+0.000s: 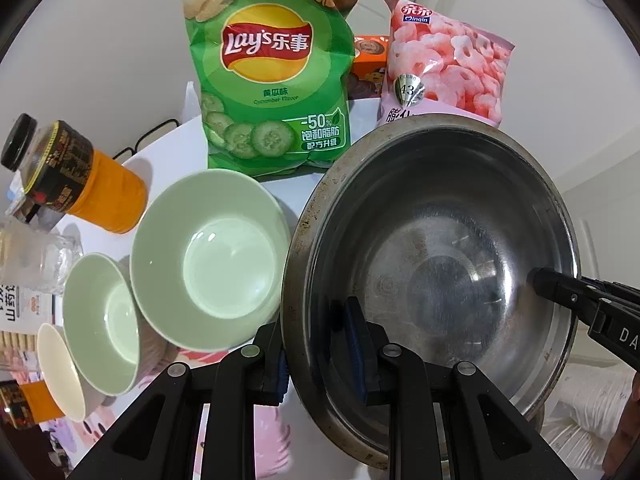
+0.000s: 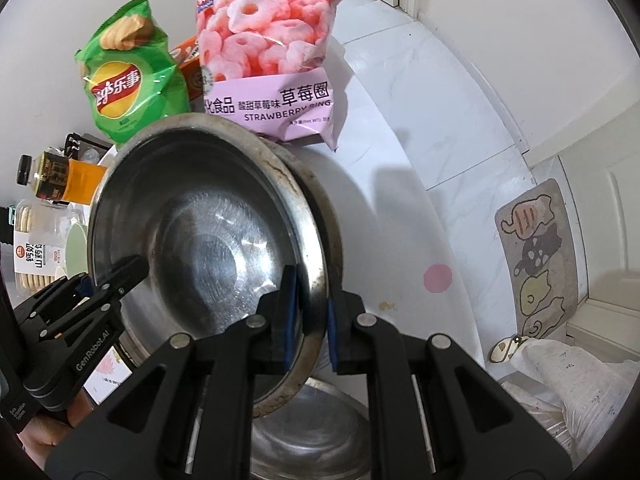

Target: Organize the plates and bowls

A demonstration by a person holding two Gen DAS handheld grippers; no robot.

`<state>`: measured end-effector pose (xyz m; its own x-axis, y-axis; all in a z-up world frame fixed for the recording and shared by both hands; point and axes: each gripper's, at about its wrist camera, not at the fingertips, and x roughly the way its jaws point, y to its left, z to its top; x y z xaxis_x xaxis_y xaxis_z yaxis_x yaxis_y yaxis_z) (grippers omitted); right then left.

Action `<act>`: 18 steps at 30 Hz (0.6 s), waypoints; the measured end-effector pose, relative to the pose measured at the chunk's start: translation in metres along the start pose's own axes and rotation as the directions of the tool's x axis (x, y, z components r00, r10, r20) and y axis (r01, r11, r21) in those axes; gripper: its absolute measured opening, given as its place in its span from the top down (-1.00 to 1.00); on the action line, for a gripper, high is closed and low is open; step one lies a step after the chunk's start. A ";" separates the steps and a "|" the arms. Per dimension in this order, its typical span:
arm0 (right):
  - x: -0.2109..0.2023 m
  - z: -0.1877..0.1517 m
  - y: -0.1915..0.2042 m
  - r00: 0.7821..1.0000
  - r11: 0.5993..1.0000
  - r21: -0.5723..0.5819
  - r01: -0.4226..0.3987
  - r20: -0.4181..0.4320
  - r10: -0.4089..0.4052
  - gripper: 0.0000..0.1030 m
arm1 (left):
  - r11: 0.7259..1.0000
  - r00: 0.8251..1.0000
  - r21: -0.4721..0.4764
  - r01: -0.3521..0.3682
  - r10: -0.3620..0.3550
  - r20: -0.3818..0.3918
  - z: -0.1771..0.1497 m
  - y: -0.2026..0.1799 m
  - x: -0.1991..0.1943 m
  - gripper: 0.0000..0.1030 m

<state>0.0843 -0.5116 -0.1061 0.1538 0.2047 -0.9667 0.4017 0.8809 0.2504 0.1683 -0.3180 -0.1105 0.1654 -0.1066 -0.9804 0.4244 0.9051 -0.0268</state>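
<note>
A large steel bowl (image 1: pixel 440 248) is held tilted above the white table by both grippers. My left gripper (image 1: pixel 320 344) is shut on its left rim. My right gripper (image 2: pixel 312 320) is shut on its right rim; it also shows in the left wrist view (image 1: pixel 560 292). The same steel bowl (image 2: pixel 208 232) fills the right wrist view, with a second steel bowl (image 2: pixel 304 432) under it. A large green bowl (image 1: pixel 208 264), a smaller green bowl (image 1: pixel 104 324) and a cream bowl (image 1: pixel 60 372) stand in a row at the left.
A green Lay's chip bag (image 1: pixel 272 80), a pink strawberry-ring bag (image 1: pixel 444 60) and an orange box (image 1: pixel 368 60) stand behind. An orange bottle (image 1: pixel 80 176) and a cracker tub (image 2: pixel 36 240) are at the left. A cartoon floor mat (image 2: pixel 536 256) lies right of the table.
</note>
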 end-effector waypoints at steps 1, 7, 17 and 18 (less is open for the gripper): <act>0.001 0.001 0.000 1.000 1.000 0.000 0.000 -0.002 0.000 0.71 | 1.000 1.000 0.000 0.000 0.000 -0.002 0.001 0.000 0.001 0.54; 0.006 0.005 -0.003 1.000 1.000 0.006 0.001 -0.016 -0.001 0.71 | 1.000 1.000 0.003 -0.003 0.003 -0.018 0.002 -0.005 0.008 0.54; 0.015 0.005 -0.008 0.999 1.000 0.013 -0.010 -0.032 0.010 0.70 | 1.000 0.999 -0.010 -0.023 0.023 -0.035 -0.002 -0.010 0.009 0.54; 0.015 0.006 -0.008 0.999 1.000 0.011 -0.010 -0.033 0.011 0.70 | 1.000 0.999 -0.019 -0.024 0.024 -0.038 -0.003 -0.010 0.008 0.54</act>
<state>0.0885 -0.5177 -0.1225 0.1283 0.2281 -0.9652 0.4099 0.8740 0.2610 0.1624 -0.3265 -0.1191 0.1412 -0.0693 -0.9876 0.4029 0.9152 -0.0066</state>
